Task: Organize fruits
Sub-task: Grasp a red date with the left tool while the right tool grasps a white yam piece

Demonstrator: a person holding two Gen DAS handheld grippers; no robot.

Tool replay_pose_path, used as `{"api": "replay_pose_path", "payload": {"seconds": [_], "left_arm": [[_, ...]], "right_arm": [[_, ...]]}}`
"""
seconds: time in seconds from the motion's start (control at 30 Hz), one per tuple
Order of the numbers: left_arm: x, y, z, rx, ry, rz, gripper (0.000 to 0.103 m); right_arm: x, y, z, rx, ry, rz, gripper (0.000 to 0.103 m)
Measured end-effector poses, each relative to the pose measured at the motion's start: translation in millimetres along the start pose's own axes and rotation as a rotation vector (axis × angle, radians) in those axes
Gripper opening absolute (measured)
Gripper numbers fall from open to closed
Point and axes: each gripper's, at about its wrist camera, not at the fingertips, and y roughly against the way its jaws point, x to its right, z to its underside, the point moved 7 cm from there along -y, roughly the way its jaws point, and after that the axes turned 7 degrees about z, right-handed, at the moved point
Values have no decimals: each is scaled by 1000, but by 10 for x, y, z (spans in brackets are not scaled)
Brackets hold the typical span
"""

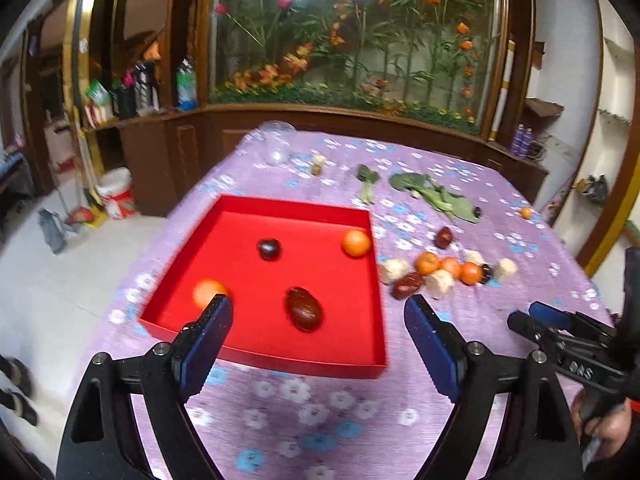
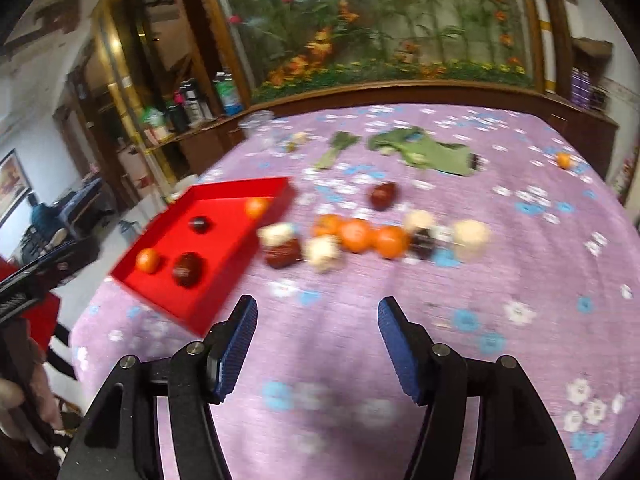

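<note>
A red tray point(image 1: 280, 360) lies on the purple flowered tablecloth; it also shows in the right wrist view point(image 2: 224, 284). In it are two oranges point(image 1: 355, 243) point(image 1: 208, 293), a dark plum point(image 1: 269, 249) and a red date point(image 1: 303, 308). A row of oranges point(image 2: 356, 235), red dates point(image 2: 282, 254) and pale lumps point(image 2: 471, 236) lies to the tray's right. My left gripper point(image 1: 319, 314) is open and empty above the tray's near edge. My right gripper point(image 2: 318, 314) is open and empty over bare cloth, short of the row.
Green leafy vegetables point(image 2: 424, 150) and a clear glass point(image 1: 278, 144) lie at the table's far side. A lone small orange point(image 2: 564, 160) sits far right. A single red date point(image 2: 383, 196) lies behind the row. The table drops off to the floor on the left.
</note>
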Motion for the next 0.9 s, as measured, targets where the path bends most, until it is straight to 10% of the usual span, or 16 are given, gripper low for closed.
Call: {"api": "replay_pose_path", "payload": {"seconds": [0.5,0.9], "left_arm": [[620,-488,130,-78,-104,202,87],[1112,-1535,-614,-232,-137,289,81]], "right_arm": [[533,-432,-488,-5,-26,76,67],[867,-960,-489,-84,-35,146,61]]}}
